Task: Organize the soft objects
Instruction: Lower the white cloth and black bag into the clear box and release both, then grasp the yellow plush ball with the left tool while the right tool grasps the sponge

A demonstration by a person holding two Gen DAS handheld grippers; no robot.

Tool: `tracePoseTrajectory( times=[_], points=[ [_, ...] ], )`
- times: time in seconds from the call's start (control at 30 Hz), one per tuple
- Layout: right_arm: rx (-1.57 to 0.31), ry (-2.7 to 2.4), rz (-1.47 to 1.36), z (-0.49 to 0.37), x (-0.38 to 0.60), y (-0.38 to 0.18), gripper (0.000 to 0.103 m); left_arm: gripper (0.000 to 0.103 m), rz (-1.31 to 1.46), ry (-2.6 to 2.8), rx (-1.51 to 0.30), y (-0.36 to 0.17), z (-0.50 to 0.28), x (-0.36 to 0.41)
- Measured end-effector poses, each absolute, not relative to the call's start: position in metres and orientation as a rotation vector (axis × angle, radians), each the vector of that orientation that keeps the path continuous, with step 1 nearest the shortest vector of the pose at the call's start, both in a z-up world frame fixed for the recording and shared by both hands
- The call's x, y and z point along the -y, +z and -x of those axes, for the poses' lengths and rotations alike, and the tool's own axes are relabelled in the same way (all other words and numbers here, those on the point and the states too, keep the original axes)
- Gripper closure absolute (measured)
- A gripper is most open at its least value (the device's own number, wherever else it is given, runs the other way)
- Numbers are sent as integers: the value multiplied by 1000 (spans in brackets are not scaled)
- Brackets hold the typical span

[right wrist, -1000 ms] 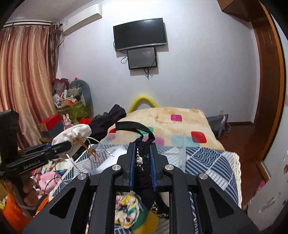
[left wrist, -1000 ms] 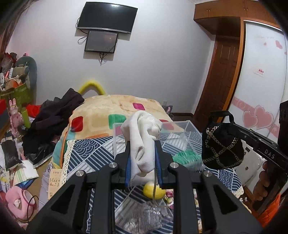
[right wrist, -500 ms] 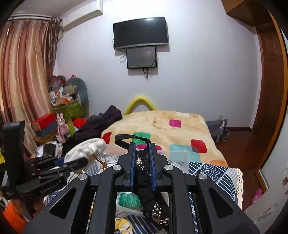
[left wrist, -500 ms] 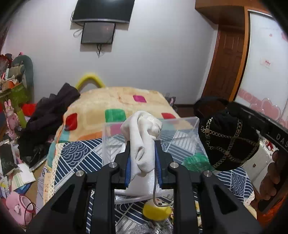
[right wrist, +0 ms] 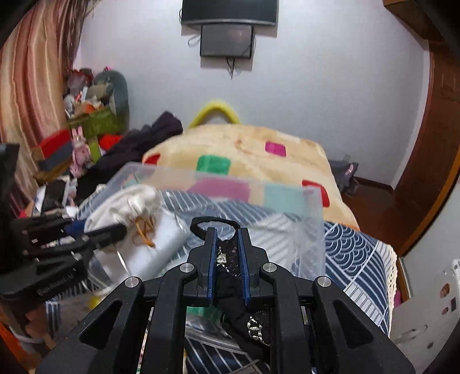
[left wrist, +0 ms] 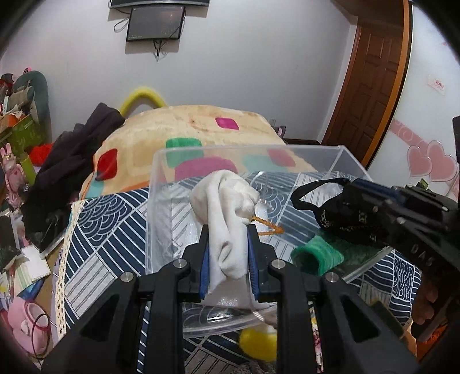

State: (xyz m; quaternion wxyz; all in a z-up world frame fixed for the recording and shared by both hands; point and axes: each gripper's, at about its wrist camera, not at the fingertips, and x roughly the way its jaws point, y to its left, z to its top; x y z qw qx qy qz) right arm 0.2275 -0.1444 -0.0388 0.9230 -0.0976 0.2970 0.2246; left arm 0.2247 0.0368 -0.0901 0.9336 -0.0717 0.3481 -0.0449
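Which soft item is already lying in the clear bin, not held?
The green ribbed roll, lying in the clear plastic bin. The white cloth pouch and black gold-chained bag are each clamped in a hand-held gripper.

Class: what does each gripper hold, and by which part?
Left gripper: white cloth pouch, pinched at its lower folds. Right gripper: black bag, gripped just below its handle loop.

**A lived-in bedroom**

This is a home bedroom. A bed [left wrist: 95, 227] fills the middle, spread with a patchwork blanket [left wrist: 189, 129]. A TV [right wrist: 230, 11] hangs on the wall, striped curtains [right wrist: 31, 86] drape one side, and a wooden door [left wrist: 365, 86] stands beyond.
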Motion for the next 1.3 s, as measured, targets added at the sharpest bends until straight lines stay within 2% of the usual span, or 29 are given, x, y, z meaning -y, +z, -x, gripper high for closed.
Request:
tracePoseTrajectory(
  times=[0.23, 0.33, 0.43, 0.47, 0.5, 0.6, 0.63, 0.8, 1.07, 1.3],
  points=[
    [-669, 456, 266, -228, 144, -49, 90, 73, 125, -84, -726, -91, -226, -31],
    [-669, 456, 288, -226, 144, -48, 86, 60, 117, -78, -718, -87, -218, -30],
    [-667, 466, 279, -223, 145, -44, 65, 47, 104, -66, -686, -77, -208, -31],
    [-663, 468, 274, -222, 144, -43, 56, 43, 100, -64, -672, -73, -203, -31],
    [-655, 469, 271, -220, 145, -41, 45, 39, 98, -63, -658, -69, -199, -32],
    [-609, 449, 283, -211, 142, -34, 24, 31, 94, -53, -628, -56, -187, -34],
    [-586, 434, 287, -207, 143, -30, 23, 30, 93, -52, -619, -52, -184, -34],
    [-540, 421, 270, -194, 151, -15, 20, 9, 97, -38, -576, -36, -161, -36],
    [-481, 417, 236, -167, 166, 1, 11, 4, 77, -28, -570, -33, -126, -34],
    [-482, 412, 203, -146, 178, -8, 10, 4, 73, -36, -627, -60, -110, -30]
  ],
)
